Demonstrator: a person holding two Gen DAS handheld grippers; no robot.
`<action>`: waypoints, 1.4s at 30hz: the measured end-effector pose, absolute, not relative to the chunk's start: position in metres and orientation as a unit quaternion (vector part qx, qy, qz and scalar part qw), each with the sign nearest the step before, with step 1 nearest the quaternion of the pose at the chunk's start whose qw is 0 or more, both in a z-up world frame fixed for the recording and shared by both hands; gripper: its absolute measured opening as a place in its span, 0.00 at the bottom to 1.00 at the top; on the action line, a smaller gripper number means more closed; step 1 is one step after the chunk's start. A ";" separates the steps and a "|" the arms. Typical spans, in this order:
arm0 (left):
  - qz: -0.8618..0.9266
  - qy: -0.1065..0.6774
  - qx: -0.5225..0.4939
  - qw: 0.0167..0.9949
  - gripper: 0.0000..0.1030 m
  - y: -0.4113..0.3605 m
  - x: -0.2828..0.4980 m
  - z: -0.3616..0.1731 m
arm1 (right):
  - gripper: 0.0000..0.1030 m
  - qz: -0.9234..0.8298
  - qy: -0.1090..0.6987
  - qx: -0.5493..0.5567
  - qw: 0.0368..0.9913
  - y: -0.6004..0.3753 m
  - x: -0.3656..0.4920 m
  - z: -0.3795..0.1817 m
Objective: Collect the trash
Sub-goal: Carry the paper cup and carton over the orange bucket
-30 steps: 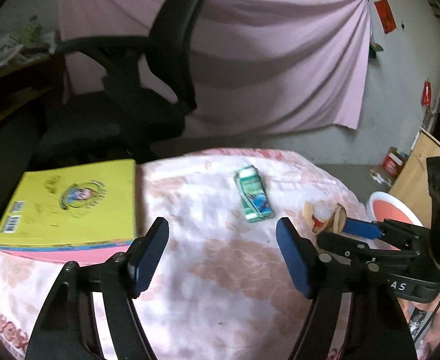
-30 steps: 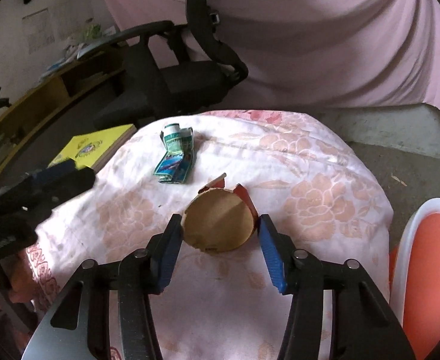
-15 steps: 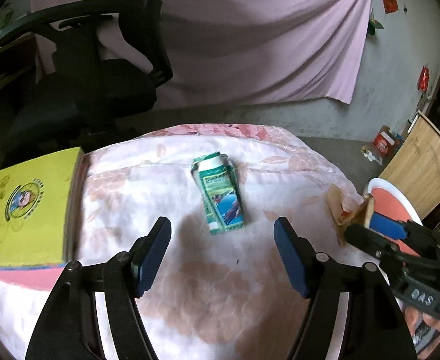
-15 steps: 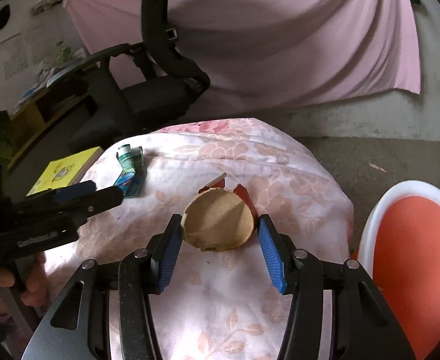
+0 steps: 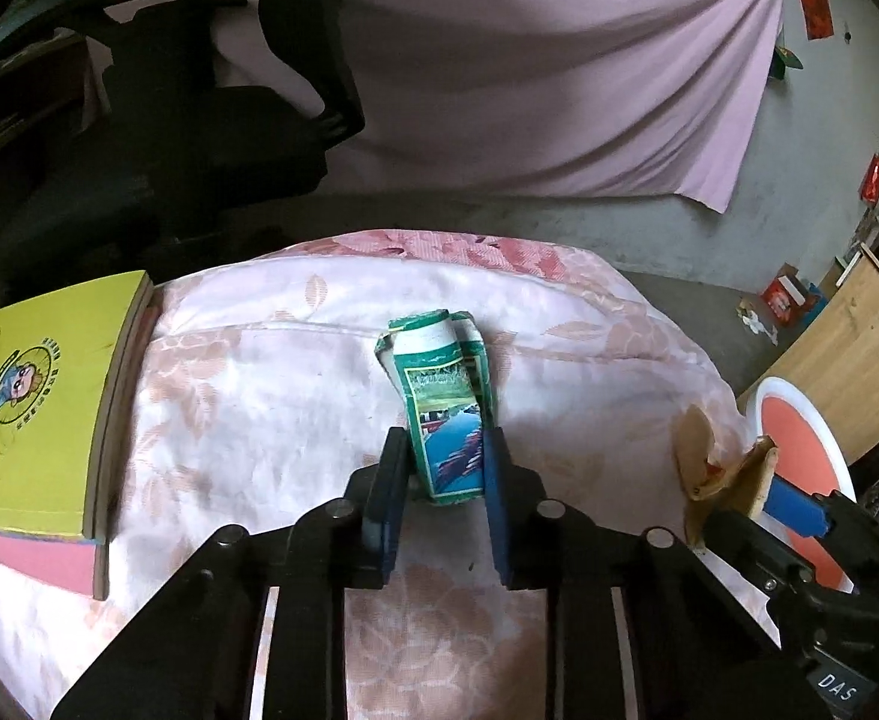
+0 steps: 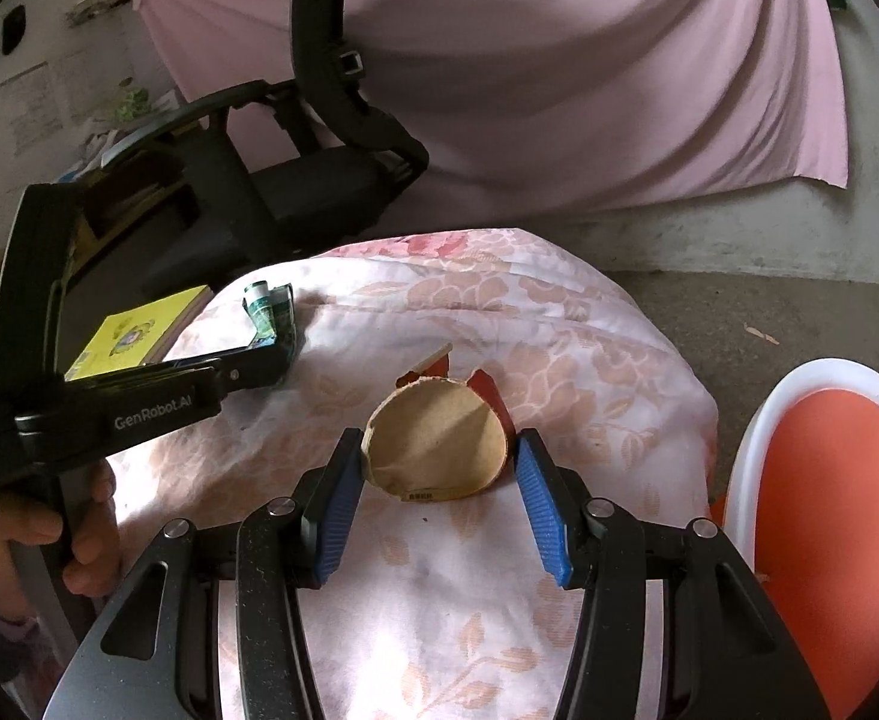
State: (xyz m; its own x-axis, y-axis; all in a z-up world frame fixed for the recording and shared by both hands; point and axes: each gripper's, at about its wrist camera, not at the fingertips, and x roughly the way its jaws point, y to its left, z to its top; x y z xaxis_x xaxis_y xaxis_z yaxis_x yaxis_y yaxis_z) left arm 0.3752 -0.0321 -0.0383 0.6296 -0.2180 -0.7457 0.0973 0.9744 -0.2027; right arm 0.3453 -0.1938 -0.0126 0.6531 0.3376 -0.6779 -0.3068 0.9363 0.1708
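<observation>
A crushed green and blue carton (image 5: 442, 405) lies on the floral tablecloth (image 5: 271, 408). My left gripper (image 5: 444, 468) is shut on its near end. The carton also shows in the right wrist view (image 6: 268, 312), at the tip of the left gripper (image 6: 274, 354). My right gripper (image 6: 436, 468) is shut on a flattened brown cardboard piece with red flaps (image 6: 436, 450) and holds it above the cloth. That piece also shows in the left wrist view (image 5: 715, 468), with the right gripper (image 5: 781, 501) behind it.
A yellow book (image 5: 37, 408) lies on a pink one at the table's left edge. A black office chair (image 5: 157, 120) stands behind the table. A white bin with an orange inside (image 6: 829, 504) stands to the right of the table. A pink sheet (image 5: 559, 72) hangs on the back wall.
My left gripper moved forward to the green carton and closed on its near end. The right gripper kept hold of the cardboard piece and shifted slightly.
</observation>
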 end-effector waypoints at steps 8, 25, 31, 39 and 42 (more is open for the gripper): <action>-0.080 0.401 -0.060 0.911 0.19 -0.032 0.345 -0.028 | 0.47 0.184 0.360 0.016 0.915 -0.193 0.336 -0.009; -0.089 0.261 -0.056 0.960 0.19 -0.039 0.259 0.021 | 0.47 0.213 0.180 0.007 0.960 -0.204 0.269 0.029; -0.094 0.202 -0.033 0.974 0.19 -0.058 0.230 0.044 | 0.47 0.211 0.116 0.012 0.970 -0.215 0.246 0.040; -0.112 0.137 0.010 0.984 0.19 -0.087 0.203 0.071 | 0.47 0.184 0.048 0.014 0.982 -0.239 0.217 0.056; -0.122 0.124 0.022 0.985 0.19 -0.099 0.198 0.077 | 0.47 0.173 0.037 0.022 0.984 -0.251 0.213 0.060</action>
